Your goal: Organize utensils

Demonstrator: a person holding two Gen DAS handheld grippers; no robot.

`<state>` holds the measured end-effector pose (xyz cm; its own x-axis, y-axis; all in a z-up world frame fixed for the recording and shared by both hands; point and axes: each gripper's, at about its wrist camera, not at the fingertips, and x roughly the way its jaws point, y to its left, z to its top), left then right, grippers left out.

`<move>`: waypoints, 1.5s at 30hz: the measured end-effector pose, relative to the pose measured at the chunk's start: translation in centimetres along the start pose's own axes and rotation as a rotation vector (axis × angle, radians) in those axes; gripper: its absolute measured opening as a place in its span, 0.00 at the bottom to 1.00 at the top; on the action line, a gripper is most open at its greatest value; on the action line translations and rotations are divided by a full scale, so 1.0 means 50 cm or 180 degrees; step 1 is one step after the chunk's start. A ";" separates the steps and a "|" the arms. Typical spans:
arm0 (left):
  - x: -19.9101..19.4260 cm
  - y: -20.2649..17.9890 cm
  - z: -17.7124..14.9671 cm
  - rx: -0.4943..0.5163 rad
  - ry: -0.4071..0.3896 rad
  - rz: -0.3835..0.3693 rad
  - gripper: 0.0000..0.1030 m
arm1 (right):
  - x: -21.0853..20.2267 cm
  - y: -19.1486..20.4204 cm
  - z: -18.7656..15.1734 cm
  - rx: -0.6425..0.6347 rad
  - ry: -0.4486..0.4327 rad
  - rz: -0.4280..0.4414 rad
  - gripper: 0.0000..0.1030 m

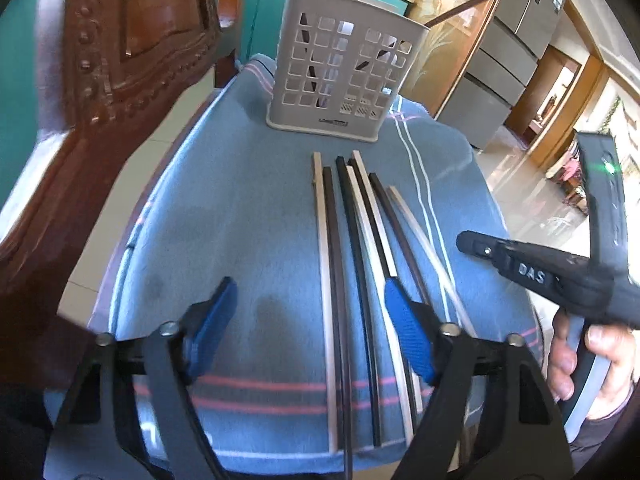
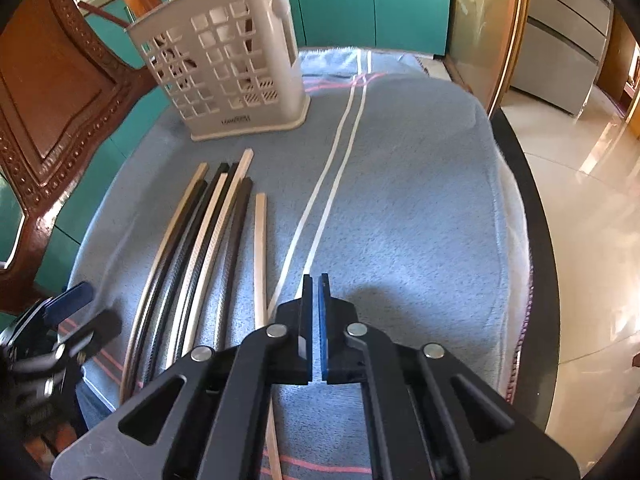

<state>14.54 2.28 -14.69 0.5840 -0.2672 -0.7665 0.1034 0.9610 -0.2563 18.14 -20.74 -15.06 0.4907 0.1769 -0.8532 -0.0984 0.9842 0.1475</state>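
Note:
Several chopsticks, some pale and some dark (image 1: 352,248), lie side by side on a blue towel (image 1: 240,208); they also show in the right wrist view (image 2: 208,240). A beige slotted utensil holder (image 1: 340,68) stands upright at the far end, with dark sticks inside; it also shows in the right wrist view (image 2: 224,64). My left gripper (image 1: 310,300) is open and empty, low over the near ends of the chopsticks. My right gripper (image 2: 315,284) is shut and empty, just right of the outermost pale chopstick (image 2: 261,248); it also shows in the left wrist view (image 1: 466,240).
A carved wooden chair back (image 1: 100,80) stands close on the left. The towel covers a dark-edged table (image 2: 536,240) whose edge drops to a tiled floor on the right. Teal cabinets (image 2: 360,0) and a grey fridge (image 1: 516,40) stand behind.

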 end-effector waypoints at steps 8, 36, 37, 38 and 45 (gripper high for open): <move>0.039 -0.006 0.025 0.0071 0.0168 0.0008 0.58 | 0.004 0.003 0.004 0.0002 -0.0005 0.0132 0.09; 0.070 -0.047 0.013 0.0416 0.0188 0.0604 0.36 | 0.025 0.040 -0.011 -0.0338 0.0092 -0.0067 0.38; 0.070 -0.047 0.013 0.0415 0.0184 0.0603 0.36 | 0.025 0.040 -0.010 -0.0342 0.0093 -0.0069 0.38; 0.069 -0.045 0.014 0.0401 0.0184 0.0591 0.35 | 0.026 0.039 -0.010 -0.0344 0.0094 -0.0072 0.40; 0.062 -0.040 0.011 0.0370 0.0155 0.0612 0.22 | 0.032 0.045 -0.008 -0.0407 0.0097 -0.0121 0.45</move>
<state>16.58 -0.41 -16.23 0.5627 -0.0787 -0.8229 0.0876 0.9955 -0.0353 18.33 -18.28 -16.29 0.4698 0.1373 -0.8721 -0.1908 0.9803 0.0515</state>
